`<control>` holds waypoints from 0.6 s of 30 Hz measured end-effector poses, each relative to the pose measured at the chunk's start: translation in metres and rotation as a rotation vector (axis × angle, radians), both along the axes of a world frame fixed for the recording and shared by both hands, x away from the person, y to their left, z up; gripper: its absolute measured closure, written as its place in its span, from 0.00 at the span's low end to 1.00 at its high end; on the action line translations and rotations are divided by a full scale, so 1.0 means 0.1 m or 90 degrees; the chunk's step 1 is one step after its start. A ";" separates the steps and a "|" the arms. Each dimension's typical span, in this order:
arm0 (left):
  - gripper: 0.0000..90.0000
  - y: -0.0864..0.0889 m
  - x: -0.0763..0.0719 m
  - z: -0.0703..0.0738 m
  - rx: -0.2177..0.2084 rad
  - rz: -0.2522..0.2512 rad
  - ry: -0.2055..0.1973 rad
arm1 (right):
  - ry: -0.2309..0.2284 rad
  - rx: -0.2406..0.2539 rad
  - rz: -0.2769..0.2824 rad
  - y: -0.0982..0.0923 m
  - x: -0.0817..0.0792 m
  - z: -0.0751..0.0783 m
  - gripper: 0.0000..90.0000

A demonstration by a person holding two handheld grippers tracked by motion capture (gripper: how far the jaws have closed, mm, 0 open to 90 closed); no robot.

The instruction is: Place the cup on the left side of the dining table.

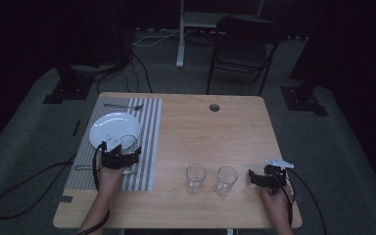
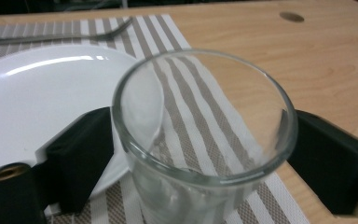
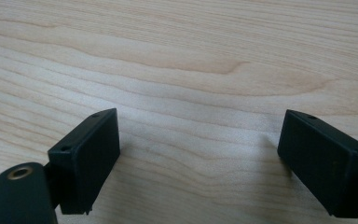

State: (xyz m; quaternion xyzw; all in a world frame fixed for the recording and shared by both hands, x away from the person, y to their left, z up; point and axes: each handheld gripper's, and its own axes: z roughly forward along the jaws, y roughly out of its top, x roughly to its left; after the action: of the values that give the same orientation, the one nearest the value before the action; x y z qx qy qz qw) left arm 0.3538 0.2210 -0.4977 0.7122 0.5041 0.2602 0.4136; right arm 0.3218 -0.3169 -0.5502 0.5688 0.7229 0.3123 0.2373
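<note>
Nearby, plate (image 1: 113, 128), fork (image 1: 123, 105), two glasses (image 1: 196, 178)

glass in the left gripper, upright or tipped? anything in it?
Upright and empty. In the left gripper view the glass stands mouth-up between the jaws, and the striped placemat shows clearly through it.

Light wooden table (image 1: 200, 132), striped placemat (image 1: 147, 142) at its left, two empty glasses (image 1: 196, 178) near the front edge
</note>
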 end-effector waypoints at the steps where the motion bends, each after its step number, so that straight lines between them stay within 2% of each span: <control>1: 0.11 -0.01 -0.01 0.00 0.008 -0.005 0.002 | 0.000 0.000 0.000 0.00 0.00 0.00 0.14; 3: 0.11 -0.02 -0.02 0.00 0.008 -0.016 0.008 | 0.000 0.000 0.000 0.00 0.00 0.00 0.14; 4: 0.08 -0.03 -0.02 0.00 0.006 -0.018 0.017 | 0.000 0.000 0.000 0.00 0.00 0.00 0.14; 5: 0.00 -0.03 -0.02 -0.01 0.003 -0.021 0.025 | 0.000 0.000 0.000 0.00 0.00 0.00 0.14; 6: 0.00 -0.03 -0.02 -0.01 0.003 -0.024 0.030 | 0.000 0.000 0.000 0.00 0.00 0.00 0.14; 11: 0.00 -0.02 -0.08 -0.03 0.024 0.008 0.005 | 0.000 0.000 0.000 0.00 0.00 0.00 0.14; 13: 0.00 0.00 -0.10 -0.04 0.017 -0.003 0.009 | 0.000 0.000 0.000 0.00 0.00 0.00 0.14; 15: 0.00 0.01 -0.12 -0.05 0.015 0.000 0.015 | 0.000 0.000 0.000 0.00 0.00 0.00 0.14; 18: 0.00 0.04 -0.16 -0.05 0.028 0.006 0.020 | 0.000 0.000 0.000 0.00 0.00 0.00 0.14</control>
State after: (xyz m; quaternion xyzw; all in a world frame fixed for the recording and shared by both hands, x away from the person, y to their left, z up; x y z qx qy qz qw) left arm 0.3378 0.2253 -0.5029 0.7226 0.5080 0.2623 0.3887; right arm 0.3218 -0.3169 -0.5502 0.5687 0.7230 0.3123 0.2374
